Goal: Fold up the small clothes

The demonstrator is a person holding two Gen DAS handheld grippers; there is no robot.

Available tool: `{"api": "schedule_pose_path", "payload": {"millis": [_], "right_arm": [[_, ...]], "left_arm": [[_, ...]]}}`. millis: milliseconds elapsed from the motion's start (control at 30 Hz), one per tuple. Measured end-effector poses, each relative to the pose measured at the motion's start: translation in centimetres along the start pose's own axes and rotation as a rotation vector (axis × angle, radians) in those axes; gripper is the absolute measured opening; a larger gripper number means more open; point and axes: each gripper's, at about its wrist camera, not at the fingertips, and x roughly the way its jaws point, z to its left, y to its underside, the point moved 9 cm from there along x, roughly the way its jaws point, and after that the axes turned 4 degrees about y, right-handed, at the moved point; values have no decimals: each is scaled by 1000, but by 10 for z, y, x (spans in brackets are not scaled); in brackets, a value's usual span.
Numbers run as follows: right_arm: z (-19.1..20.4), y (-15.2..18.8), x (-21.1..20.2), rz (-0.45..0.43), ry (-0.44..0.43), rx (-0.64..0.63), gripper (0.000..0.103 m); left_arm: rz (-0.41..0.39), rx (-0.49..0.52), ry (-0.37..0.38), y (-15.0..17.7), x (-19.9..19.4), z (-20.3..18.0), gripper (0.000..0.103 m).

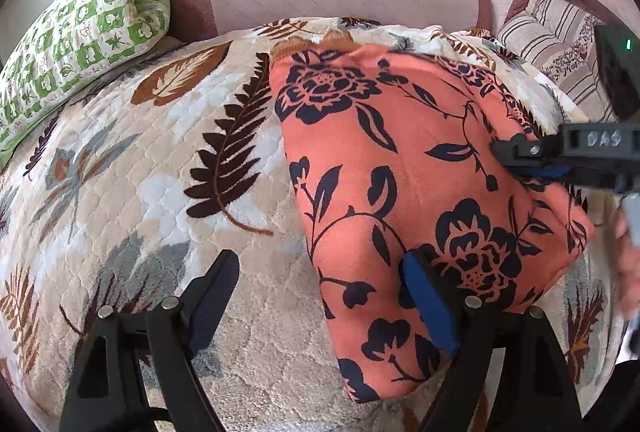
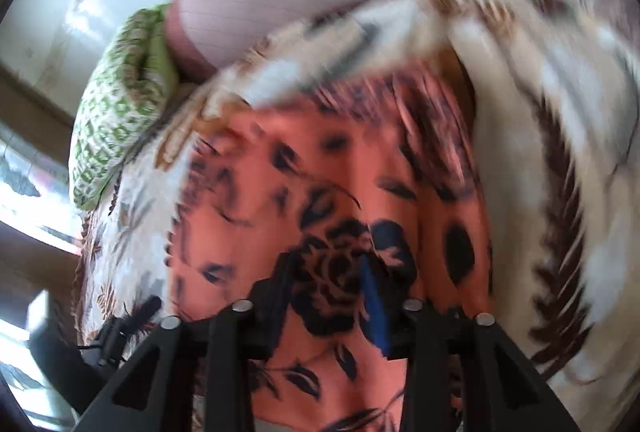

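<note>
Black left gripper (image 1: 320, 296) is hovering, jaws spread, over the orange floral cloth (image 1: 400, 172) lying on the leaf-patterned bed quilt (image 1: 140, 152); right gripper (image 2: 332, 288), jaws half-parted and empty, risks dragging folds loose.

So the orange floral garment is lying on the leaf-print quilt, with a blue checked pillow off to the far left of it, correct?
One detail is off: the pillow is green and white checked, not blue. The left wrist view shows it clearly. The rest holds: the orange floral garment lies on the leaf-print quilt, pillow at the far left.
</note>
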Motion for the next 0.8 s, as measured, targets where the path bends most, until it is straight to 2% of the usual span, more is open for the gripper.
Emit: {"api": "schedule_pose_path", "payload": {"millis": [67, 133, 200, 300, 400, 500, 567, 667, 800], "right_arm": [[-1, 0, 3, -42, -21, -14, 39], [5, -2, 1, -34, 3, -57, 45], [9, -1, -3, -33, -23, -69, 54], [11, 0, -14, -30, -52, -64, 59], [5, -3, -34, -61, -66, -64, 67], [-18, -12, -51, -114, -45, -25, 70], [-37, -15, -56, -115, -47, 35, 70], [-62, -17, -58, -109, -77, 122, 70], [-84, -14, -50, -65, -111, 157, 71]], "left_arm": [[-5, 6, -7, -1, 1, 0, 86], [-8, 10, -11, -2, 1, 0, 88], [-7, 3, -4, -3, 1, 1, 88], [-14, -15, 25, -7, -1, 2, 88], [-64, -48, 77, -18, -11, 6, 87], [-111, -88, 162, -29, -19, 10, 87], [-120, -98, 198, -34, -17, 13, 87], [-89, -128, 281, -40, -7, 12, 87], [-33, -234, 455, -46, 7, 8, 87]]}}
